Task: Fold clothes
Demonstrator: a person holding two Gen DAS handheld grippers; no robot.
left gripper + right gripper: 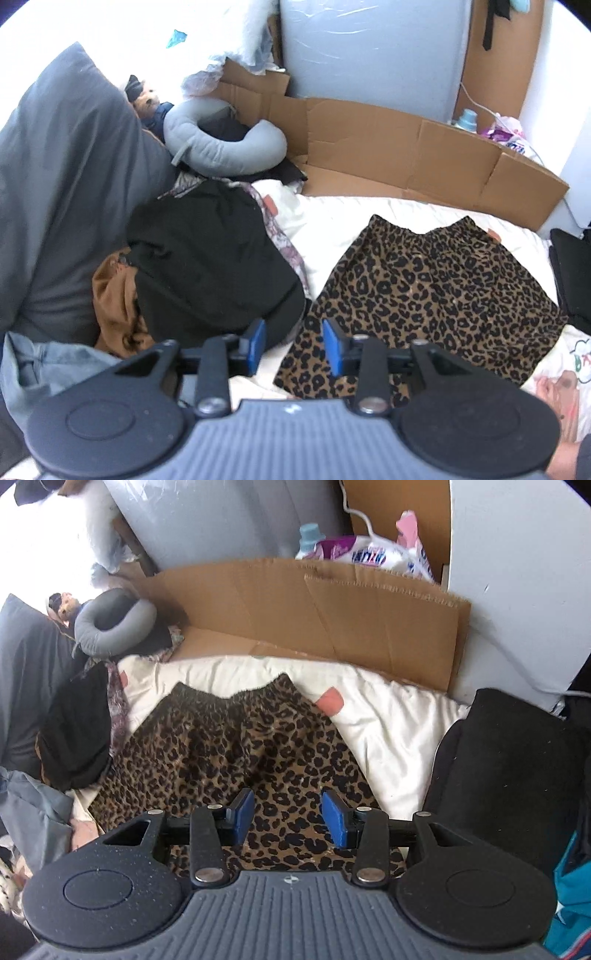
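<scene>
the left gripper (293,347) hangs above the near left edge of the leopard-print skirt (424,295), its blue pads (334,345) apart with nothing between them; through the gap shows the skirt's corner and the white duvet (332,210). the right gripper (287,818) hovers over the near part of the same skirt (229,746), jaws likewise spread and empty, only printed fabric showing below them. the skirt lies spread flat on the duvet, hem toward the grippers and gathered waistband at the far end, with a small pink tag (330,700) at the waistband's right corner. just left of the skirt sits a heap of clothes: a black garment (207,258) on top, a rust-brown one (114,295) beneath it, pale denim (44,365) nearer. a folded black item (509,768) rests to the skirt's right. farther left a dark grey pillow (66,177) leans, beyond it a grey neck pillow (221,144) and a teddy bear (147,101). flattened cardboard (406,155) lines the far edge of the bed.
</scene>
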